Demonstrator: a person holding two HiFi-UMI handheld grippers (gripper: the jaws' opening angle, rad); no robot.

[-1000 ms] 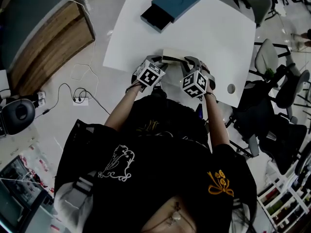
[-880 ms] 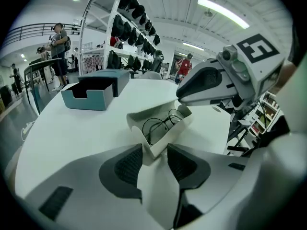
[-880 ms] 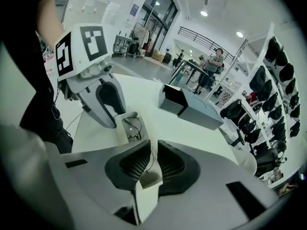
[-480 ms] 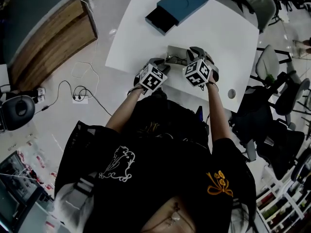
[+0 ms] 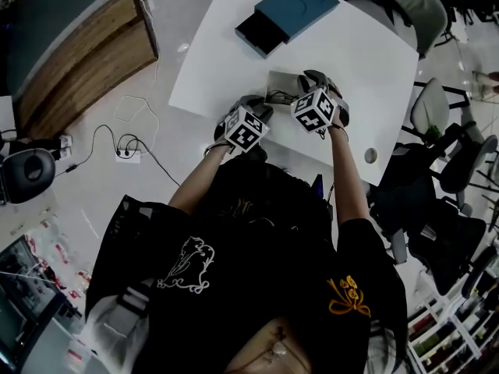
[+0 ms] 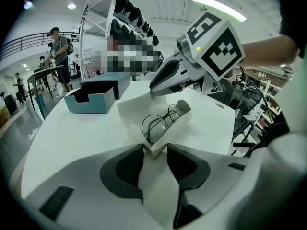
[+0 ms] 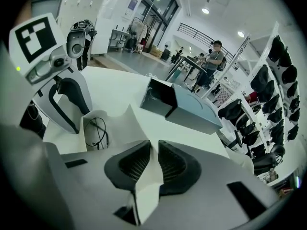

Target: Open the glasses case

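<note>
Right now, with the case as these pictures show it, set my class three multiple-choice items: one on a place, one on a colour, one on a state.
1. Where do the glasses lie?
A. Inside the glasses case
B. On a shelf
C. On the floor

2. What colour is the box at the far side of the table?
A. Red
B. Blue
C. Yellow

3. How does the left gripper stand?
A. Wide open and empty
B. Shut on the glasses
C. Shut on an edge of the glasses case

Answers:
1 A: the wire frames show between the case's raised white walls.
2 B: its shell shows blue in every view.
3 C: a white flap of the case sits pinched between its pads.
</note>
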